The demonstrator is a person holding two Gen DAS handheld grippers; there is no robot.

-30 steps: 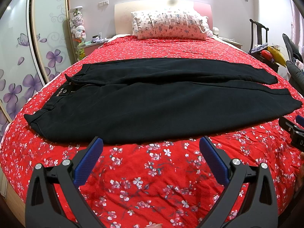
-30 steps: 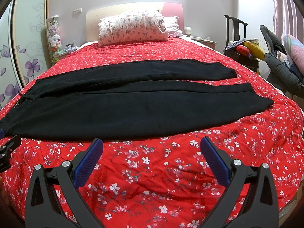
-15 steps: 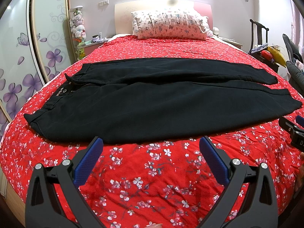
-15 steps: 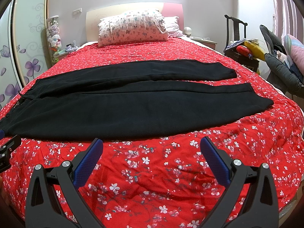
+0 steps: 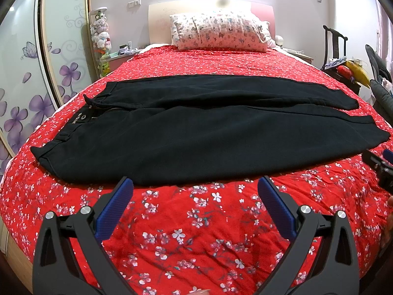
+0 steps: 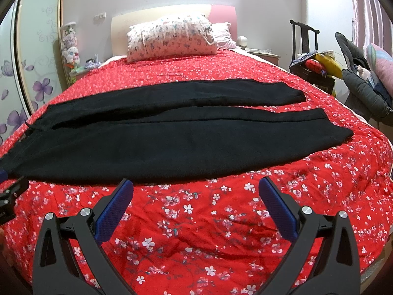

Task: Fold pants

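The bed (image 5: 196,221), under its red floral cover, carries the black pants (image 5: 196,137) spread flat crosswise, waistband at our left, cuffs at our right. We hold the left gripper (image 5: 195,191) and right gripper (image 6: 196,191) spread wide and empty, just short of the near leg. To fold cleanly, we judge each should pinch that near edge evenly.

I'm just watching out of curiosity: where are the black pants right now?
The black pants lie flat across the red floral bedspread, waistband toward the left side, legs toward the right, just beyond the open left gripper and right gripper, short of the pillow.
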